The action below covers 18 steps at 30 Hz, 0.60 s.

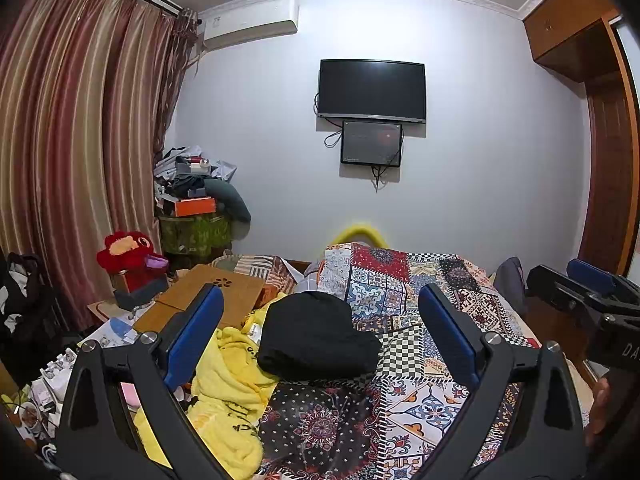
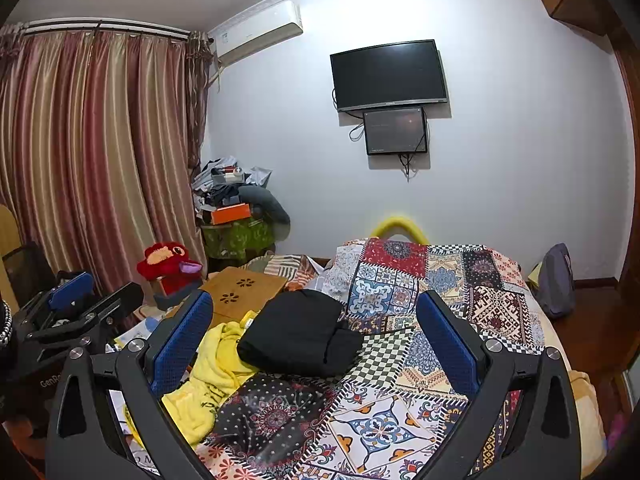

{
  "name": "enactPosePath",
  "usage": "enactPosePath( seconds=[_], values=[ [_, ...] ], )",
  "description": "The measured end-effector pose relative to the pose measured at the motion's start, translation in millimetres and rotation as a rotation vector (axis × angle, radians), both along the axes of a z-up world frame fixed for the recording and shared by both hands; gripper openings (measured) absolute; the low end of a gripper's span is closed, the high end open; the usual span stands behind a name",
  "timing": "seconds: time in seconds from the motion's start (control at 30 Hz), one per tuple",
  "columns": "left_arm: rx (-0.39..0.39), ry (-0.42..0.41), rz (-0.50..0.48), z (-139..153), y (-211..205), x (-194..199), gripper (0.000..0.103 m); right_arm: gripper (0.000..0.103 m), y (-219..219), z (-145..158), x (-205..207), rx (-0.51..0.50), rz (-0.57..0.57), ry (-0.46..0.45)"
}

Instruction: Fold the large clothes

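A black garment (image 1: 316, 336) lies as a compact, seemingly folded bundle on the patchwork bedspread (image 1: 420, 400), toward the bed's left edge, touching a crumpled yellow garment (image 1: 228, 392). The left gripper (image 1: 320, 332) and right gripper (image 2: 316, 336) hover above with jaws spread, holding nothing. Any grasp should pinch a hem, not bulk.

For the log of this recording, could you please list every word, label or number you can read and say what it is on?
"DA", cut off at the frame edge: on the right gripper body, left wrist view.
"GenR", cut off: on the left gripper body, right wrist view.
Black print on the yellow garment: too crumpled to read.
Mark on the television lower edge: too small.
Label on the air conditioner: too small.
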<state>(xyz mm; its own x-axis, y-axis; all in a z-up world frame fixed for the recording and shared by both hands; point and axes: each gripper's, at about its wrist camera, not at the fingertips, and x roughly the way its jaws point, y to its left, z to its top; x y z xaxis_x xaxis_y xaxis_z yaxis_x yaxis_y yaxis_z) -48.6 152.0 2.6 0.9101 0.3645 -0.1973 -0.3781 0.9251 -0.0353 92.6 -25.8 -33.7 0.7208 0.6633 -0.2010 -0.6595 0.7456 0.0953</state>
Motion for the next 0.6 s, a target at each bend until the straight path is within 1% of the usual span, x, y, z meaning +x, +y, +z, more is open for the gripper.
enactPosePath(
  seconds=[0.47,0.6],
  values=[
    [-0.006,0.022,-0.029,-3.6,-5.6,5.8,0.098,0.101,-0.2,-1.7,4.0,0.001,-0.001,0.005],
    [-0.009,0.021,-0.024,-3.6,-4.8,5.9,0.098,0.101,-1.1,-2.7,5.3,0.005,-0.005,0.008]
  ],
)
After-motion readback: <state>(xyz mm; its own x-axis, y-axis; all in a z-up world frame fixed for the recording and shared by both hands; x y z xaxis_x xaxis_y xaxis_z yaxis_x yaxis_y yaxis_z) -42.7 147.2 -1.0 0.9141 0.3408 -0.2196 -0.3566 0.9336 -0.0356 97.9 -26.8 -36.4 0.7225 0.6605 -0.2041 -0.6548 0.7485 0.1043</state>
